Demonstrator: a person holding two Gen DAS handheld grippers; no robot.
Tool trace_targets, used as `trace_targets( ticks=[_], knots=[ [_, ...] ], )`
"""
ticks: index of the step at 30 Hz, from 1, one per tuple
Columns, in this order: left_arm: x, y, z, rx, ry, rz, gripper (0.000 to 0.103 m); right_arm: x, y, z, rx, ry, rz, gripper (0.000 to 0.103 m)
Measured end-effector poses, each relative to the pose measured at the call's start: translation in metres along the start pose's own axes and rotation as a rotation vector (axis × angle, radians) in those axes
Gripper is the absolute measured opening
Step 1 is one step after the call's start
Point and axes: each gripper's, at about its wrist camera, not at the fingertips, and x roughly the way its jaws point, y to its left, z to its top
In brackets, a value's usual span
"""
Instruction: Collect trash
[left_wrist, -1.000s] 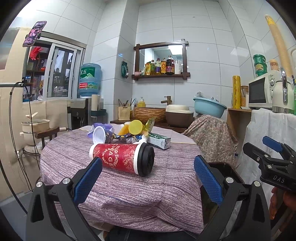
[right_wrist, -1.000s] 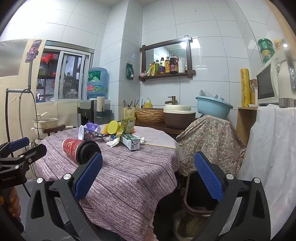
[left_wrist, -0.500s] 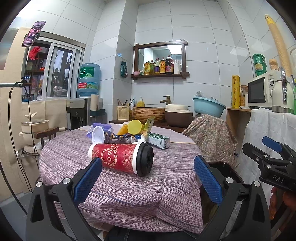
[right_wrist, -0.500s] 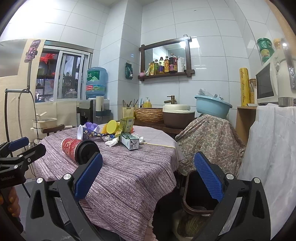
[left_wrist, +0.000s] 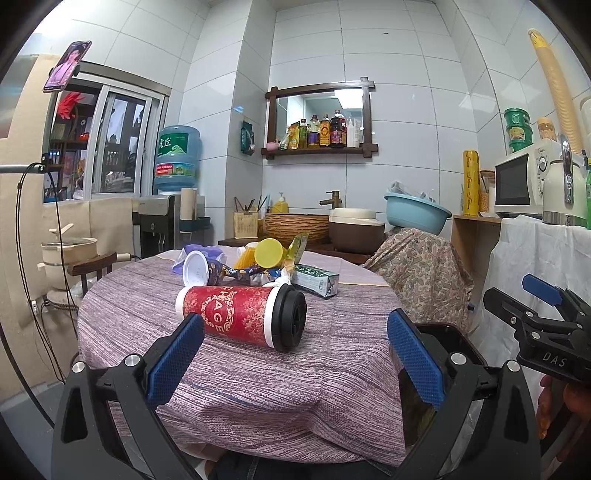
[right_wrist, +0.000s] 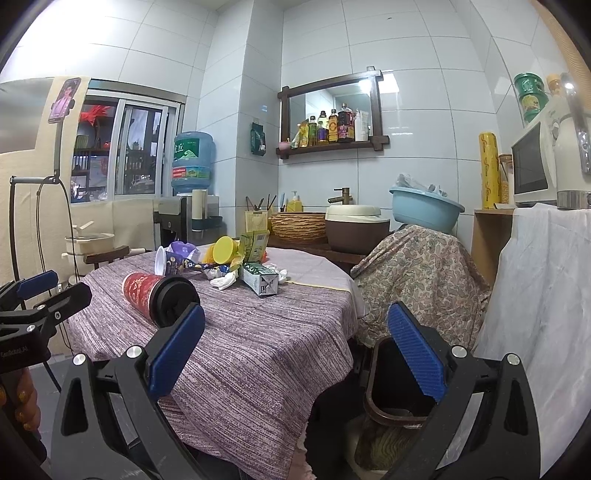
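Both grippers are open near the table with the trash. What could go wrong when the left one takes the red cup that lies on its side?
1. The red cup lies on its side, so a touch from the open left gripper might roll it toward the table edge.
2. The tablecloth hangs loose; a finger could snag it and drag the trash pile.
3. The bin sits low beside the table, so a dropped cup might miss it.

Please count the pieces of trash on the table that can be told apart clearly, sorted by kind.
Cups: 2, red cup, white cup
Cartons: 2, lying carton, upright carton
Yellow lids: 1
Crumpled tissues: 1
Total: 6
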Motion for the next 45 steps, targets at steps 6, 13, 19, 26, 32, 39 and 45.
trace_targets(
  ticks=[6,13,19,26,32,39,45],
  knots=[
    [0.001,0.0,0.0,-0.001,0.002,0.0,0.098,0.0,0.0,0.0,0.001,0.004,0.001,0.098],
    [0.001,0.0,0.0,0.0,0.003,-0.001,0.098,0.001,0.0,0.0,0.001,0.005,0.001,0.098],
    [0.001,0.0,0.0,-0.002,0.002,-0.001,0.098,0.001,0.0,0.0,0.0,0.005,0.003,0.098],
    [0.002,0.0,-0.002,-0.005,0.009,-0.002,0.098,0.004,0.001,0.0,-0.005,0.012,0.005,0.098],
    [0.01,0.005,-0.004,-0.01,0.03,0.003,0.098,0.008,0.002,-0.001,-0.008,0.027,0.014,0.098],
    [0.02,0.016,-0.004,-0.013,0.074,0.037,0.098,0.018,0.005,-0.003,-0.007,0.051,0.033,0.098],
    [0.037,0.028,-0.004,-0.037,0.162,0.056,0.098,0.043,0.013,-0.003,-0.038,0.135,0.07,0.098]
  ],
)
